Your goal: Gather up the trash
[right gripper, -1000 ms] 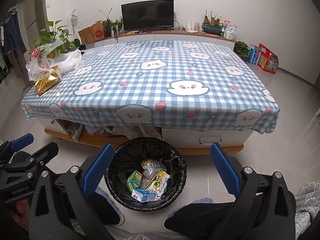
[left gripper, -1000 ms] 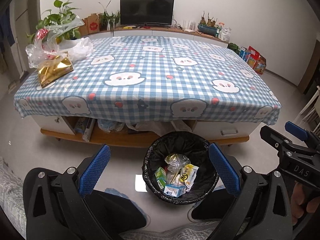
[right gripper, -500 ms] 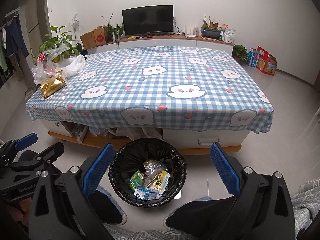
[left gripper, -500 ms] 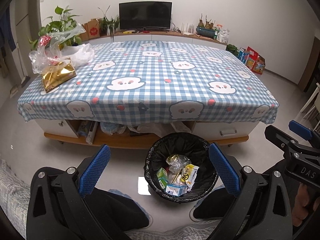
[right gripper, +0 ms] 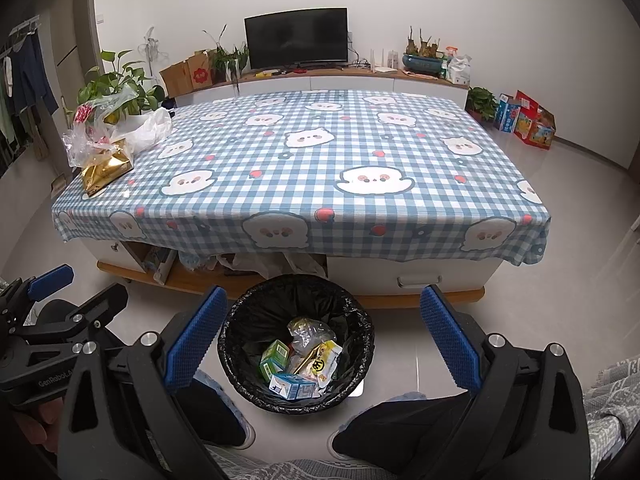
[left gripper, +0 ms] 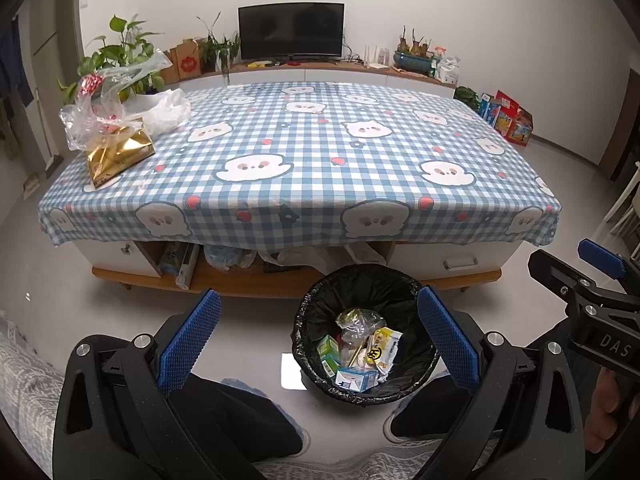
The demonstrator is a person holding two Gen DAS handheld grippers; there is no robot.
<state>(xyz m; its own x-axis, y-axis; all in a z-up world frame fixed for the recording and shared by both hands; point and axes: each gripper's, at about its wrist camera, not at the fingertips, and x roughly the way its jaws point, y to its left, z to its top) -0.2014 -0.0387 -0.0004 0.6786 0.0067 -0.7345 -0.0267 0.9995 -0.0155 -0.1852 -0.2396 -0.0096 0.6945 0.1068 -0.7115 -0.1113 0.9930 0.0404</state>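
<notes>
Both claws spread, empty: left gripper (left gripper: 316,340), right gripper (right gripper: 322,338). Trash sits in bin (right gripper: 296,344); tablecloth (right gripper: 304,168) looks done. Next prob: bags (left gripper: 116,128) at far-left corner, if trash.

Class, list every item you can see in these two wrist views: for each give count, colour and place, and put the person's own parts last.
trash bin: one, black liner, on floor before the table
trash in the bin: several cartons and wrappers, green, blue, yellow, clear
table: one, blue-white checked cloth, room centre
gold bag: one, table's near-left corner
plastic bags: a few, clear and white, behind the gold bag
television: one, black, on far cabinet
potted plants: several, green, along far wall
coloured boxes: several, floor at far right
left gripper: black, blue pads, open
right gripper: same, open
legs: dark trousers, either side of the bin
</notes>
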